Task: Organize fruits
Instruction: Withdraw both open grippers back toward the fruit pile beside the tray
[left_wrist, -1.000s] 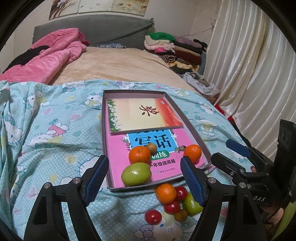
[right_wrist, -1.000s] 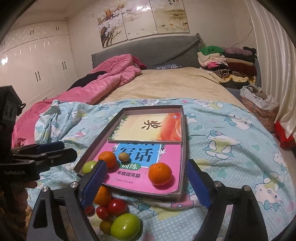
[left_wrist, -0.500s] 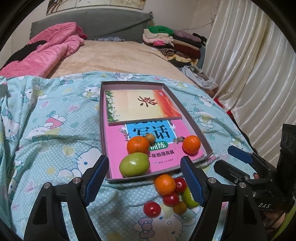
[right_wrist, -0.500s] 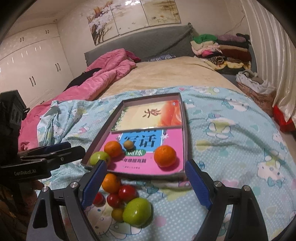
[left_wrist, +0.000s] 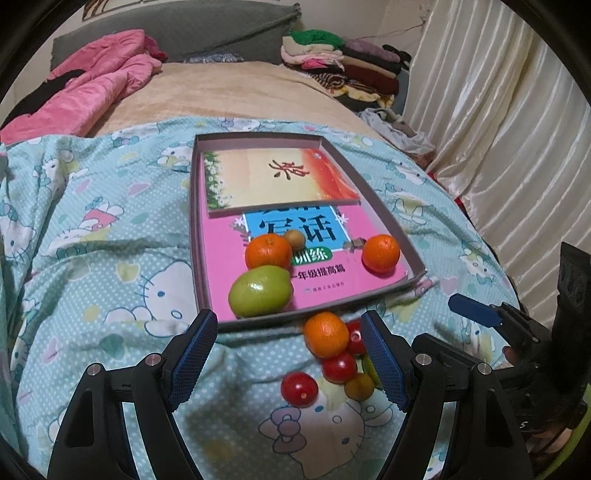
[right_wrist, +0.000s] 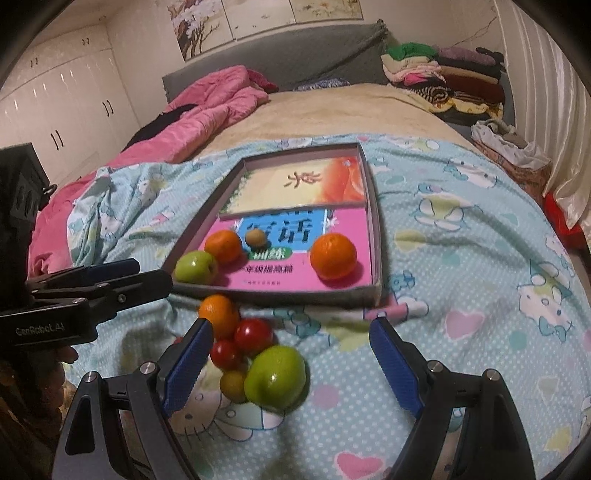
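- My right gripper (right_wrist: 291, 363) stands wide and empty above the loose green fruit (right_wrist: 275, 376); my left gripper (left_wrist: 288, 360) likewise.
- It looks firm, smooth, rollable: I'd pinch its widest middle.

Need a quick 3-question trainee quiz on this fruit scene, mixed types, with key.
1. True or false: the right gripper holds the loose green apple-like fruit.
2. How many fruits lie inside the shallow grey cardboard tray?
3. The lone orange tangerine in the tray sits on: A) the pink workbook B) the blue cartoon-print quilt C) the cream and orange booklet

Key: 1 false, jaws open; 2 four; 3 A.
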